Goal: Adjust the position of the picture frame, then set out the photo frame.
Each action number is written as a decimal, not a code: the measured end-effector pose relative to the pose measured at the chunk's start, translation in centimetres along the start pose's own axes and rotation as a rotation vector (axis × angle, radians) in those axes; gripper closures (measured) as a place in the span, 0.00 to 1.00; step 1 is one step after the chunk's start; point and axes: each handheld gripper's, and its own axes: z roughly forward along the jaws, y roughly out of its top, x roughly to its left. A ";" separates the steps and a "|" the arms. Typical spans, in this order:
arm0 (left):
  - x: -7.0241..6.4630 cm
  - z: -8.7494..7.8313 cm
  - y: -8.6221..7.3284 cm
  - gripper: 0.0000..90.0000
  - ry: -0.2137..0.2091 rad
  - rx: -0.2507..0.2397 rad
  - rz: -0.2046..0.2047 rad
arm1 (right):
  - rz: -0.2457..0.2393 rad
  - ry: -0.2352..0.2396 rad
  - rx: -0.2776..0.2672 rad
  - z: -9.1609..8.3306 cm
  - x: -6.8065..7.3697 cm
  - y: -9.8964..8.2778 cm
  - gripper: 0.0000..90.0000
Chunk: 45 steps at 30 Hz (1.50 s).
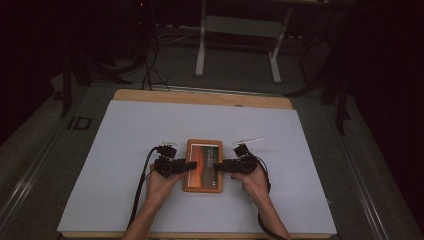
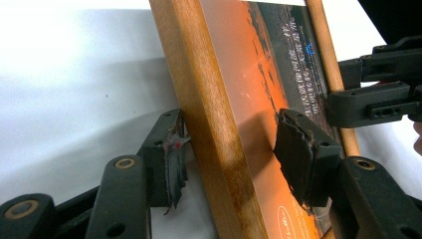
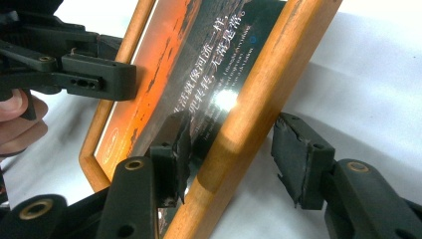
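Note:
A wooden picture frame [image 1: 202, 184] with an orange sunset print lies flat at the middle of the white sheet. My left gripper [image 1: 191, 165] reaches in over its left rail and my right gripper [image 1: 217, 166] over its right rail, tips facing each other. In the left gripper view the frame's rail [image 2: 209, 114] stands between the spread jaws of my left gripper [image 2: 231, 149]; one pad [image 2: 298, 154] hangs over the glass, clear of the wood. In the right gripper view the rail [image 3: 249, 104] runs between the jaws of my right gripper [image 3: 233, 142], with a gap at the outer pad [image 3: 298, 159]. Both are open.
The white sheet [image 1: 140, 135] covers a wooden table whose edge [image 1: 200, 97] shows at the back. Beyond it on the dark floor stand a white-legged stand [image 1: 239, 27] and loose cables [image 1: 150, 70]. Cables trail from both grippers toward the near edge.

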 end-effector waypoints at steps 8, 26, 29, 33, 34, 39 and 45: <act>-0.4 -0.9 -0.4 0.43 0.049 -0.035 0.069 | -0.040 -0.045 0.005 -0.8 -0.1 0.0 0.51; -1.7 -4.4 -1.4 0.41 0.196 -0.167 0.222 | -0.222 -0.219 -0.064 -3.5 2.5 0.8 0.46; -2.1 -5.2 -1.7 0.40 0.223 -0.185 0.270 | -0.277 -0.250 -0.071 -3.5 3.2 1.3 0.44; -2.6 -6.0 -2.0 0.40 0.220 -0.205 0.288 | -0.331 -0.254 -0.088 -3.3 3.9 1.8 0.44; -2.7 -6.1 -2.1 0.40 0.219 -0.210 0.290 | -0.337 -0.254 -0.093 -3.2 4.0 2.0 0.44; -3.2 -6.5 -2.1 0.40 0.206 -0.212 0.305 | -0.373 -0.271 -0.102 -2.5 4.3 2.6 0.46; -4.1 -6.9 -2.0 0.38 0.164 -0.205 0.326 | -0.389 -0.271 -0.124 -1.8 4.4 3.1 0.62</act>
